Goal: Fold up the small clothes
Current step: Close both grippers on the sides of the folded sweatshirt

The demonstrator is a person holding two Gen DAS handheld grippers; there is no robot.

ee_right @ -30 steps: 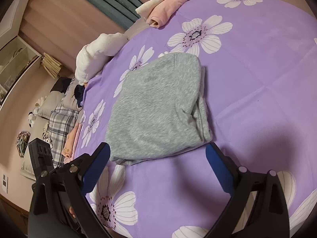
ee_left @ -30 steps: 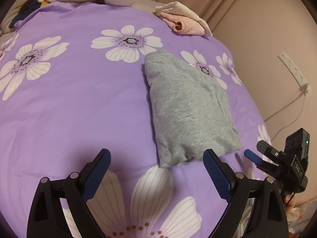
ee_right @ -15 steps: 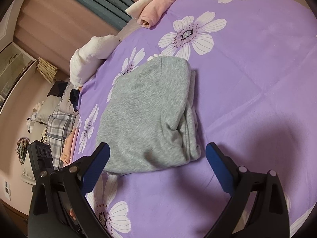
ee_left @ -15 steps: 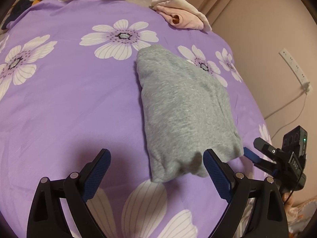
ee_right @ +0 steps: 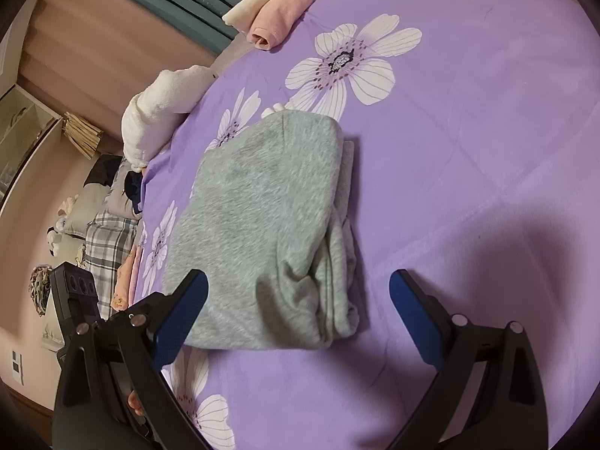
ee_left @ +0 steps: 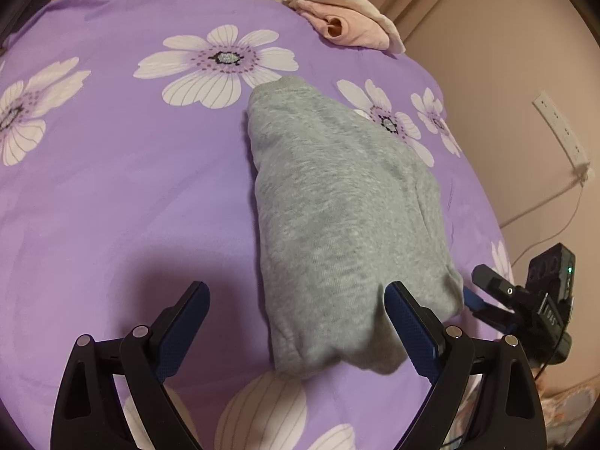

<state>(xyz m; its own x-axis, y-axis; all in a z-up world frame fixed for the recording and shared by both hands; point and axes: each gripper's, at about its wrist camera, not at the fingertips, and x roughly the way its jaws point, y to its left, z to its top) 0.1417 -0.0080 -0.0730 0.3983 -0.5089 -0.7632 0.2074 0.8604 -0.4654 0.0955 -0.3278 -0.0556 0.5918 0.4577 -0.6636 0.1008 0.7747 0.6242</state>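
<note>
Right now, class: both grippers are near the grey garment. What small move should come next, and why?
Probably close both open grippers, left and right, on the near edge of the grey garment: each already straddles that edge, and neither holds anything.

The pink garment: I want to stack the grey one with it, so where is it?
The pink garment lies at the far edge of the purple quilt, beyond the grey garment, apart from it.

One grey garment (ee_left: pixel 337 217), one pink garment (ee_left: pixel 345 26), two grippers (ee_left: pixel 296 322).
</note>
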